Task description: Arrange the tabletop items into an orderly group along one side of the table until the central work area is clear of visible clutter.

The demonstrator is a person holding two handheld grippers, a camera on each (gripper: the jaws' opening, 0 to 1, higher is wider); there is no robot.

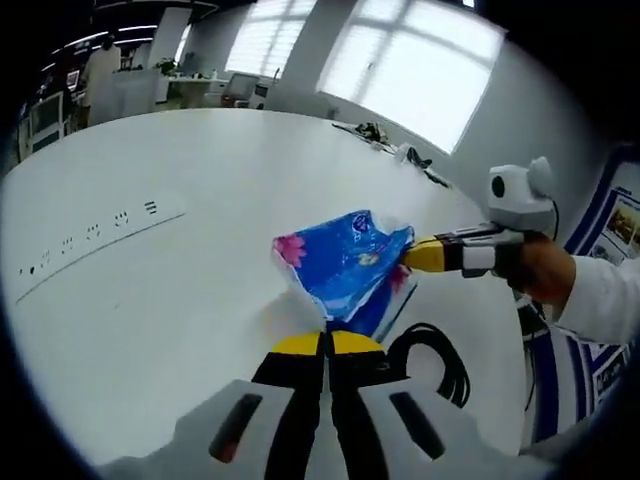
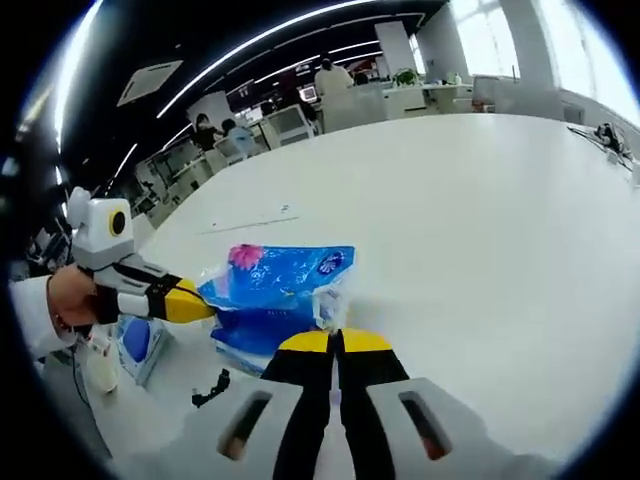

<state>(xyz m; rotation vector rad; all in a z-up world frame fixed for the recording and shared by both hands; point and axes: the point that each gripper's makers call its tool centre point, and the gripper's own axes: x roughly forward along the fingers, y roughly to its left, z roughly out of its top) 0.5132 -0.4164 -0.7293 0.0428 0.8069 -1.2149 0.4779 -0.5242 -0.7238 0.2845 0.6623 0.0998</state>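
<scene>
Blue packet [image 1: 348,262] on white table [image 1: 180,300]

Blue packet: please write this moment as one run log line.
blue packet | left claw shut on it | right claw shut on it | over white table

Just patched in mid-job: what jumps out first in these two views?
A crinkled blue plastic packet with a pink flower print sits on the big white table, pinched from both ends by the yellow-tipped left gripper and right gripper. A coiled black cable lies at the table edge beside it.
</scene>
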